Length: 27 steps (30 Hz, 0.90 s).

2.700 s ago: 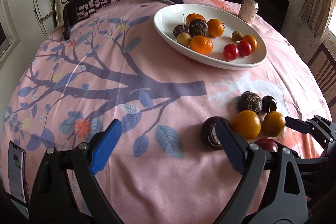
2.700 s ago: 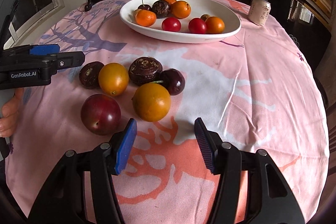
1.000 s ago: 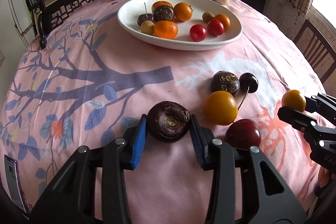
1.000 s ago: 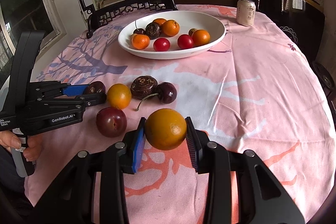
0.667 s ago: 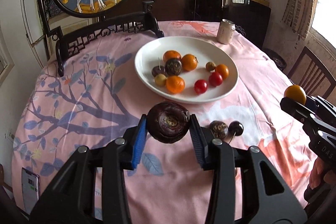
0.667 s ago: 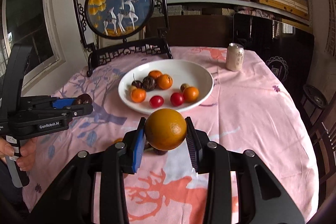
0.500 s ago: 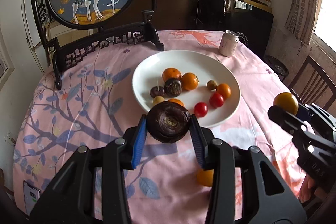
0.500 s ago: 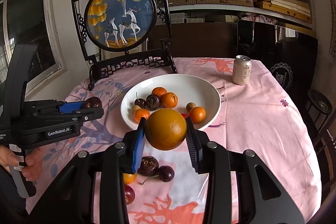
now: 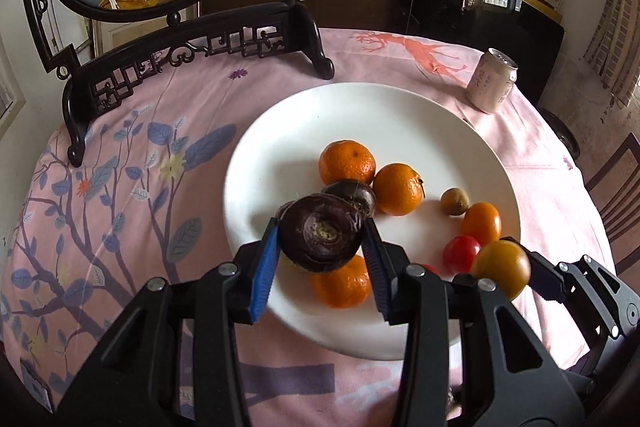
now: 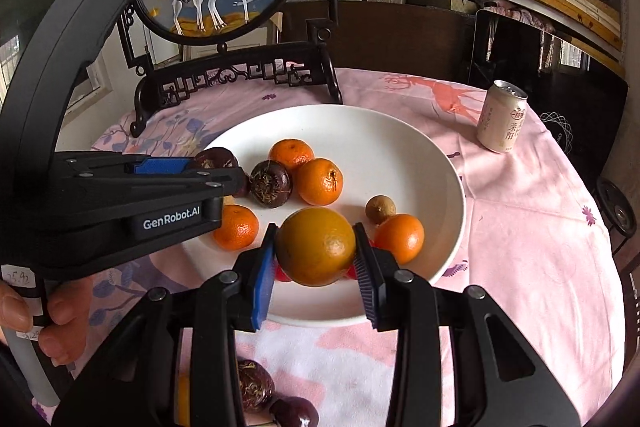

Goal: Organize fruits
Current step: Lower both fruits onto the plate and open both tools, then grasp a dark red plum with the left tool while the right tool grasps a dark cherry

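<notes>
Fingers of left gripper [image 9: 320,254], jaws just easing apart, flank the dark fruit [image 9: 321,234] mid-frame over the white plate [image 9: 276,155]; right gripper [image 10: 316,259] pinches the yellow-orange fruit [image 10: 316,247] at centre frame: drop-off step, next release both.

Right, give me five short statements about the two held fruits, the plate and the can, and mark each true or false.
1. The left hand-held gripper has a dark purple wrinkled fruit between its pads. True; its jaws have just been opening.
2. The right hand-held gripper is empty. False: it grips a round yellow-orange fruit.
3. The pale drink can stands on the white oval plate. False: it stands on the pink tablecloth.
4. Both held fruits are over the plate. True.
5. The plate is empty. False: it holds fruit.
</notes>
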### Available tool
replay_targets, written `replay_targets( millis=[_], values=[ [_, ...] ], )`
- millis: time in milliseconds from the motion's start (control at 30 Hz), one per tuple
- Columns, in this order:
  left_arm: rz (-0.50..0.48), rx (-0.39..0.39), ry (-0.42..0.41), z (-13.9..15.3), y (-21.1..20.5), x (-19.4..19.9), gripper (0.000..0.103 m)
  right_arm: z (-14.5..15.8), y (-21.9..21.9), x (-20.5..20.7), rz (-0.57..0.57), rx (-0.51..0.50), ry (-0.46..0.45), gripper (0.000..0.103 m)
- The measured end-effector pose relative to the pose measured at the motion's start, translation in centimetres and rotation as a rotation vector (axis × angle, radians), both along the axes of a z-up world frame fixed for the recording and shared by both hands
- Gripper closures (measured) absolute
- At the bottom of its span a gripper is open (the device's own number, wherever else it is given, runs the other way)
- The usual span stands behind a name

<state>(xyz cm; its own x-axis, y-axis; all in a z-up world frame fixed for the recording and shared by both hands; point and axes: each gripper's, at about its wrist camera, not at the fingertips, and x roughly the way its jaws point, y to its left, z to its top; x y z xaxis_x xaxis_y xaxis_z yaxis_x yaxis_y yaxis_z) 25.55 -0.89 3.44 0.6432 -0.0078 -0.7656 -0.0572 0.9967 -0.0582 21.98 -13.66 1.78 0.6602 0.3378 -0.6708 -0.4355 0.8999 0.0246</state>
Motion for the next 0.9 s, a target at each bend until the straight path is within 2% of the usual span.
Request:
replay_targets(
  millis=[33, 67, 133, 267, 433, 900],
  values=[
    [0.017, -0.003, -0.01, 0.0, 0.2, 0.1, 0.033, -0.2, 0.2, 0.2, 0.003, -0.005, -0.001, 0.059],
    [0.036, -0.004, -0.027, 0.2, 0.4, 0.0, 0.027, -0.3, 0.4, 0.4, 0.009, -0.01, 0.0, 0.052],
    [0.03, -0.017, -0.046, 0.6, 0.7, -0.4, 0.025, -0.2, 0.3, 0.3, 0.001, -0.01, -0.014, 0.047],
    [0.031, -0.009, -0.052, 1.2, 1.0, -1.4, 0.024, 0.1, -0.7, -0.3, -0.012, 0.015, -0.001, 0.047],
    [0.027, -0.035, -0.053, 1.5, 1.4, -3.6, 0.02, 0.8, -2.2, -2.2, -0.026, 0.026, 0.016, 0.046],
    [-0.055, -0.015, -0.05, 0.7, -0.5, -12.7, 0.015, -0.2, -4.9, -9.1, -0.07, 0.02, 0.095, 0.044]
  ],
)
